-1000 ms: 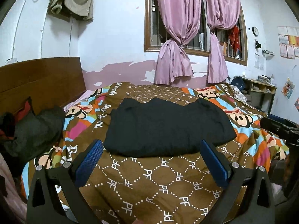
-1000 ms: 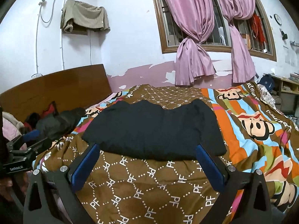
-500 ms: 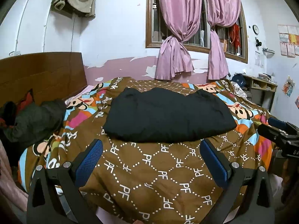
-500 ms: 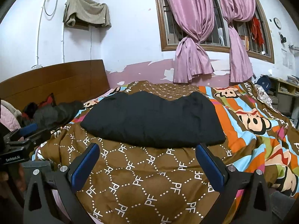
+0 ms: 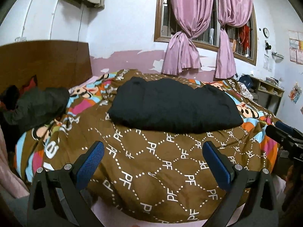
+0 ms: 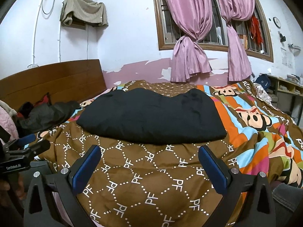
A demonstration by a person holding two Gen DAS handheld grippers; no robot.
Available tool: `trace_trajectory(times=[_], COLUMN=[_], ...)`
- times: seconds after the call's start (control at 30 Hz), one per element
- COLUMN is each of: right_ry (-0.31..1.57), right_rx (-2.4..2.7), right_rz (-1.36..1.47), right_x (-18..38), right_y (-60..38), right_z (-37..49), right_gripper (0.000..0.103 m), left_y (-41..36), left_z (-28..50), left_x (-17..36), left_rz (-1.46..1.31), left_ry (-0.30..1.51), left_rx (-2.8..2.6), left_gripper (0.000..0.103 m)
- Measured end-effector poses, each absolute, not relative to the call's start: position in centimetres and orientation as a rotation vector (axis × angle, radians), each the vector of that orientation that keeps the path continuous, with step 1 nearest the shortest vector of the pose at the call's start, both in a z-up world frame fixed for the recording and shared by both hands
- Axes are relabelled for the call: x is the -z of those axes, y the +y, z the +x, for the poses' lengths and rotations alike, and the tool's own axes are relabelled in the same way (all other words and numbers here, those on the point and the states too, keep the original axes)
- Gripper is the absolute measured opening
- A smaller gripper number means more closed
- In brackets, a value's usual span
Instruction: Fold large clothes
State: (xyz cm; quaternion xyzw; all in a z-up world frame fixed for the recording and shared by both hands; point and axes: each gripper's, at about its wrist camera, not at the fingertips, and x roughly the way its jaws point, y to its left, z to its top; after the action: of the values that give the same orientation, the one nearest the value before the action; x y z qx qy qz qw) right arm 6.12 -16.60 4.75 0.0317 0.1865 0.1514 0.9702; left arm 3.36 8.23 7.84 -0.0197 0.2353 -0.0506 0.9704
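A black garment [image 5: 174, 106] lies folded into a wide, flat bundle in the middle of the bed, on a brown quilt [image 5: 151, 170] printed with white letters and cartoon monkeys. The left hand-held gripper [image 5: 153, 162] hangs over the near edge of the bed with its blue-padded fingers spread wide and nothing between them, short of the garment. The right hand-held gripper [image 6: 149, 162] is likewise spread wide and holds nothing, also clear of the garment's near edge. A dark jacket [image 6: 47, 113] sits heaped by the wooden headboard [image 6: 53, 79] to the left. Pink curtains [image 6: 189, 37], knotted, hang at the barred window behind the bed.
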Motion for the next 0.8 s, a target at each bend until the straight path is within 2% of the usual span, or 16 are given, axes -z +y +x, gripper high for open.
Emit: trace_trajectory(times=[0.8], right_ry=[0.414], right_rx=[-0.306], right_rz=[0.059], right_x=[-3.6], right_y=[-16.4], right_z=[6.7], right_gripper=[0.103], left_y=[7.6], left_z=[3.7], left_x=[-6.2], left_rz=[0.003], left_ry=[0.504], left_rx=[0.081], left_gripper=[0.101])
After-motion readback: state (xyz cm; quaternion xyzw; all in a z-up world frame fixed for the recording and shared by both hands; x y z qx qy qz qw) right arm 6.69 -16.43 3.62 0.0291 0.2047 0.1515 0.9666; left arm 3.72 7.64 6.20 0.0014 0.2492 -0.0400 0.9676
